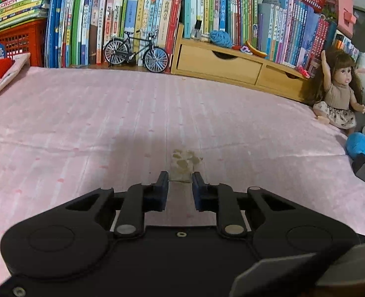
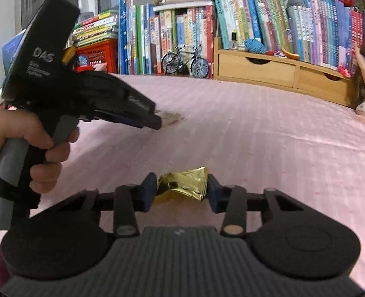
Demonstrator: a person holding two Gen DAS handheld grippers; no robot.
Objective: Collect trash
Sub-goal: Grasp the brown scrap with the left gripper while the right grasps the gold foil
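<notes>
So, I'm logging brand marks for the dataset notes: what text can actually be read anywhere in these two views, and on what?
"DAS": white letters on the black housing of the left claw, seen in the right wrist view.
Smaller white lines under it: too blurred to read.
A short word on that claw's black side bar: blurred.
Spines of the colourful upright books: printed, too small to read.
Crumpled gold foil wrapper: no text visible.
</notes>
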